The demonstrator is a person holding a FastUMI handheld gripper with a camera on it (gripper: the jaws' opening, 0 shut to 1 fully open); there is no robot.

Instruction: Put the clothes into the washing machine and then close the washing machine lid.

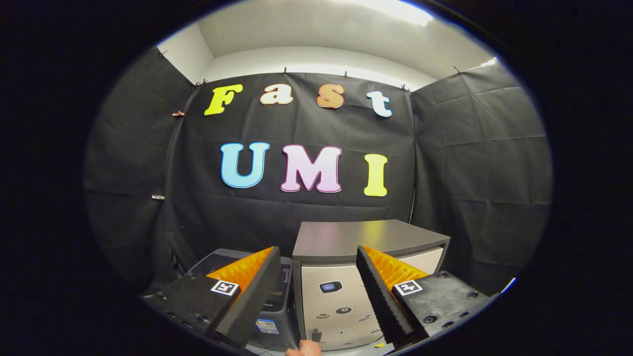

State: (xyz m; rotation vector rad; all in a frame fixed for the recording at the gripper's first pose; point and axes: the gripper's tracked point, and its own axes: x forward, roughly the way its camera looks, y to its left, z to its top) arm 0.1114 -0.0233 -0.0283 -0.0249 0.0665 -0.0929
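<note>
My gripper [317,249] is open, held up in the air with nothing between its fingers. Beyond the left finger [257,291] stands a low dark machine [277,309] with a dark top [217,258] and a sticker on its front; the finger hides most of it. I cannot tell whether its lid is up or down. Right beside it, just ahead between the fingers, stands a taller light-fronted cabinet-like unit [336,296] with a flat dark grey top [356,237].
Black cloth walls [470,163] close the booth behind and on both sides of the two units. A bit of a person's hand [304,349] shows low down between the fingers. A cable [413,202] hangs down the back right corner.
</note>
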